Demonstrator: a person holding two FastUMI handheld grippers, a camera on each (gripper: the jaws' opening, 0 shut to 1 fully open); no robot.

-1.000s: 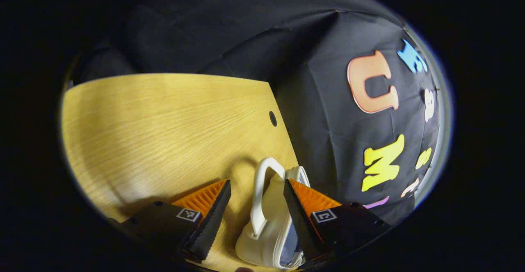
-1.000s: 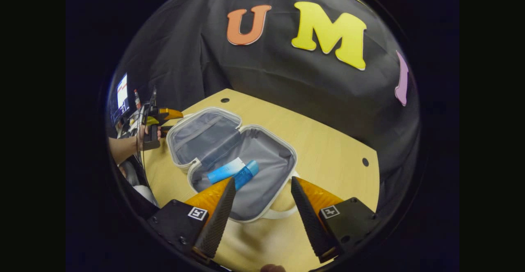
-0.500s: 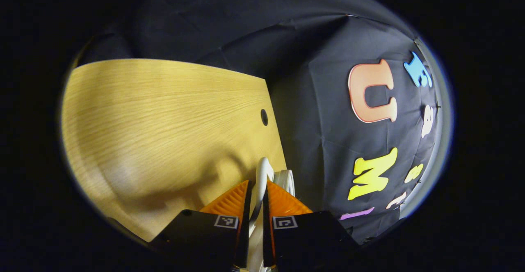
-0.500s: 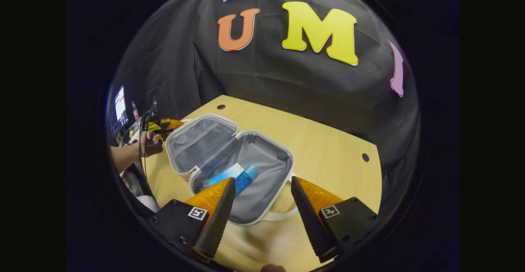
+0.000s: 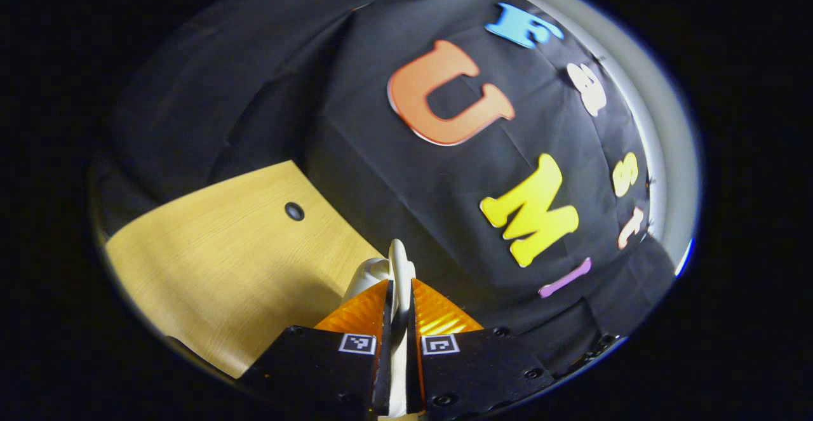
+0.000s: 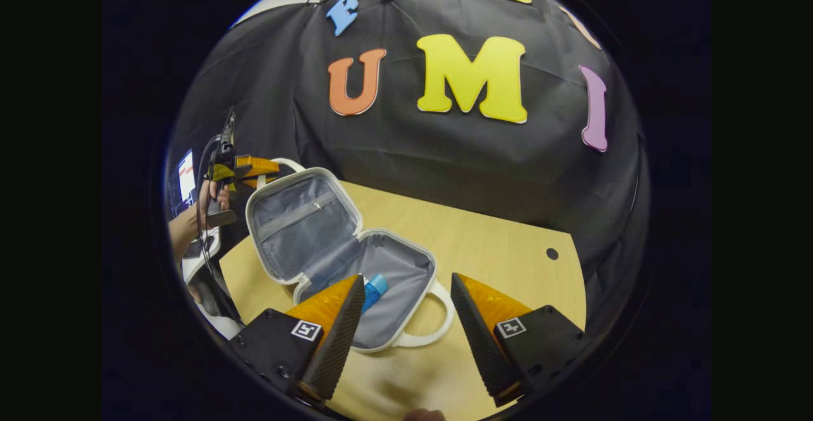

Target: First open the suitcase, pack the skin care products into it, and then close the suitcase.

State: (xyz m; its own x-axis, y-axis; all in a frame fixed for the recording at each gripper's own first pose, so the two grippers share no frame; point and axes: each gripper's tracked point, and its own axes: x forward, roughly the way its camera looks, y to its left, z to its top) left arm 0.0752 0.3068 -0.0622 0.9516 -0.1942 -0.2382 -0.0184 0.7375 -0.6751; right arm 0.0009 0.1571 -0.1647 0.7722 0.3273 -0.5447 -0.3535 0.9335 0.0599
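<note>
**Lid handle pinched, suitcase half raised**

The left tool [image 5: 400, 294] is closed tight on the white lid handle [image 5: 399, 262], both fingers pressing its thin loop. In the right gripper view that left tool [image 6: 254, 168] sits at the top edge of the raised lid [image 6: 298, 224], gripped by a hand [image 6: 213, 195]. The suitcase [image 6: 387, 287] lies open on the wooden desk [image 6: 495, 249], its lid tilted up, grey lining showing. A blue skin care tube [image 6: 375, 284] lies in the lower half. The right tool [image 6: 401, 310] hovers spread wide and empty above the front handle [image 6: 438, 319].
</note>
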